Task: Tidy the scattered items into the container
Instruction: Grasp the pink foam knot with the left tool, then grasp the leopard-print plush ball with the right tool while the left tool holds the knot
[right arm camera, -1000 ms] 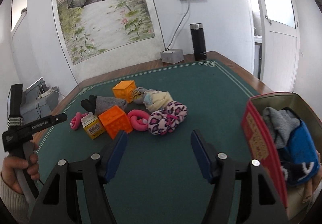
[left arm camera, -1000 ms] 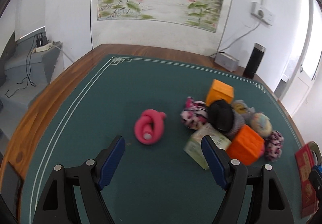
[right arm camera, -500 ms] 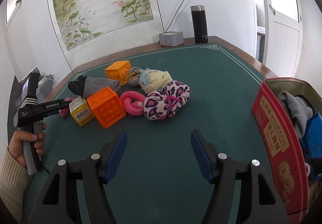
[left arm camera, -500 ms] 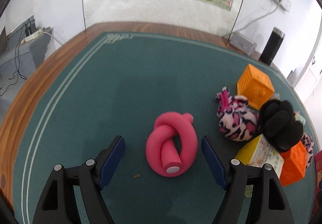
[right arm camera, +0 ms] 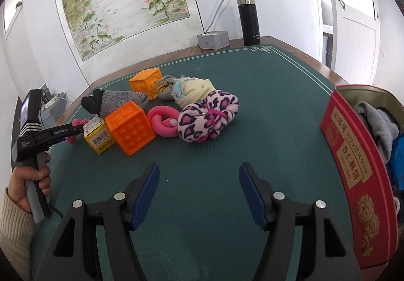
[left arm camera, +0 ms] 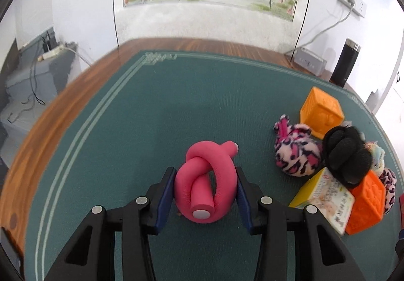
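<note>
Grey and blue clothes are held in the red tin [right arm camera: 351, 164] — the pink knot [left arm camera: 205, 180] is clamped by the left gripper [left arm camera: 205, 195]; the right gripper [right arm camera: 199, 190] is held wide apart, empty.

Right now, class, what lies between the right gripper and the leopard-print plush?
Only bare green mat lies between the open right gripper and the leopard-print plush, as the right wrist view shows.

A knotted pink foam tube [left arm camera: 205, 180] lies flat on the green mat, left of the toy pile — red tin [right arm camera: 353, 162], already holding clothes, stands upright right of it.
</note>
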Tool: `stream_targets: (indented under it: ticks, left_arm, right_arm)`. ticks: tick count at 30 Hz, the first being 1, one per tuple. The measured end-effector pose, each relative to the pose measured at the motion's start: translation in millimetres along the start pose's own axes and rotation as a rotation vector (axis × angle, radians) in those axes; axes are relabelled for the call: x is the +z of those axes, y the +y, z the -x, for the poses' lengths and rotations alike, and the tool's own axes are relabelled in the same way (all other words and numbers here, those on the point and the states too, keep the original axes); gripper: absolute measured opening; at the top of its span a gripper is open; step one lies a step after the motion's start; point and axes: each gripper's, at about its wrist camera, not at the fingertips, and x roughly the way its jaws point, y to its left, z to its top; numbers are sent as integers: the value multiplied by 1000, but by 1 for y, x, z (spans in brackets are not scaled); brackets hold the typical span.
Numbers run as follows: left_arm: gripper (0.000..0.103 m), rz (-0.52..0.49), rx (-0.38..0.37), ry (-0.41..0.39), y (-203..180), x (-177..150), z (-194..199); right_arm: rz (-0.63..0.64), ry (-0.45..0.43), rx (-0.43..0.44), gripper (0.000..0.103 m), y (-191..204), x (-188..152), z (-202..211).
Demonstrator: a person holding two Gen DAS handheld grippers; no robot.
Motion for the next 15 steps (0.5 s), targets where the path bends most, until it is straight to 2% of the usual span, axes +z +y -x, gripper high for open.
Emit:
stream_targets:
  ticks: [7, 15]
  left_arm:
    - [47, -51, 41, -136, -22, 4, 40]
    - [47, -79, 11, -187, -39, 0, 65]
  right_arm:
    - [-27, 12, -11, 70, -7, 0, -4]
    - [-34, 11, -20, 70, -9, 0, -5]
